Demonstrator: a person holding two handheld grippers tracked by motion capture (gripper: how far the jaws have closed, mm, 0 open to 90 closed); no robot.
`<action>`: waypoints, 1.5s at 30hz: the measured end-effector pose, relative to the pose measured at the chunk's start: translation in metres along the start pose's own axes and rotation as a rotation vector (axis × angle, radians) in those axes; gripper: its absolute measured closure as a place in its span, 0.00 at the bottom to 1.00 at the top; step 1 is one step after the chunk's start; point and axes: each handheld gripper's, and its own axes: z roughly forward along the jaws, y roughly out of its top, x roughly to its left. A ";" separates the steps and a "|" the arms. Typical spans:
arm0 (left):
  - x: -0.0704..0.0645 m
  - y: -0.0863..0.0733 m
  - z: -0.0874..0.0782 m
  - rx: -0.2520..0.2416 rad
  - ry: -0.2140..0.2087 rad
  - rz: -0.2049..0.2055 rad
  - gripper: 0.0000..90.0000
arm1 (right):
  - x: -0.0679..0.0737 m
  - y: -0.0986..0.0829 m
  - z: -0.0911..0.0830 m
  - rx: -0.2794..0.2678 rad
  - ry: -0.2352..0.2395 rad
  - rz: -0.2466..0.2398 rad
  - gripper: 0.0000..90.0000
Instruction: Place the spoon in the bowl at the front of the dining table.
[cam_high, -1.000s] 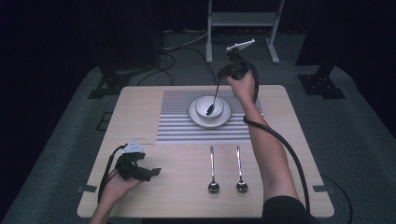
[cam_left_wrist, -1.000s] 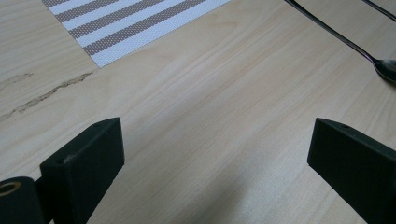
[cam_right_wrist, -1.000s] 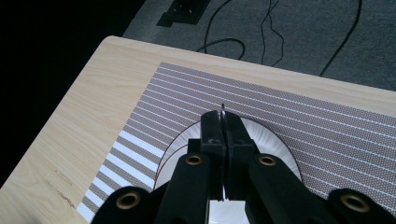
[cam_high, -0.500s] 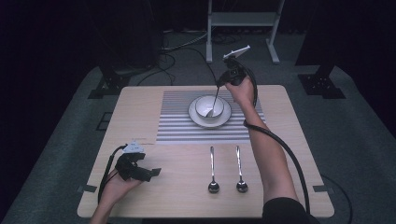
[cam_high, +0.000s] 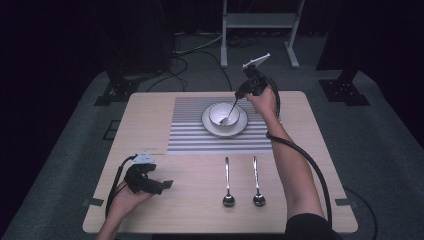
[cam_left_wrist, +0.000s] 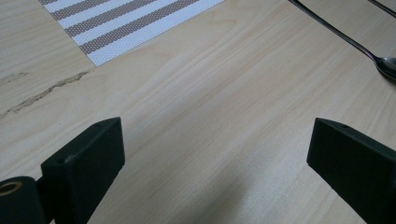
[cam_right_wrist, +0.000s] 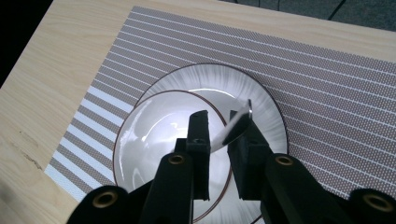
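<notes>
There are three spoons. The right gripper (cam_high: 246, 90) squeezes the handle of one spoon (cam_high: 230, 113), whose round end rests inside the one white bowl (cam_high: 223, 114). The bowl sits on one plate (cam_high: 210, 127) on the striped placemat (cam_high: 190, 135). Two more spoons (cam_high: 227, 180) (cam_high: 257, 179) lie side by side on the table (cam_high: 145, 115). The left gripper (cam_high: 161, 185) rests there with its jaws wide apart, holding nothing.
</notes>
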 end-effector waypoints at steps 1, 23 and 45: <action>0.000 0.000 0.000 0.000 -0.001 -0.001 0.03 | -0.002 -0.001 0.001 0.002 0.001 0.001 0.85; -0.002 0.002 0.004 0.006 -0.006 0.006 0.03 | -0.015 -0.012 0.008 0.061 -0.011 0.010 0.76; -0.003 0.002 0.005 0.017 -0.003 0.015 0.03 | -0.027 -0.033 0.016 0.099 0.031 0.027 0.69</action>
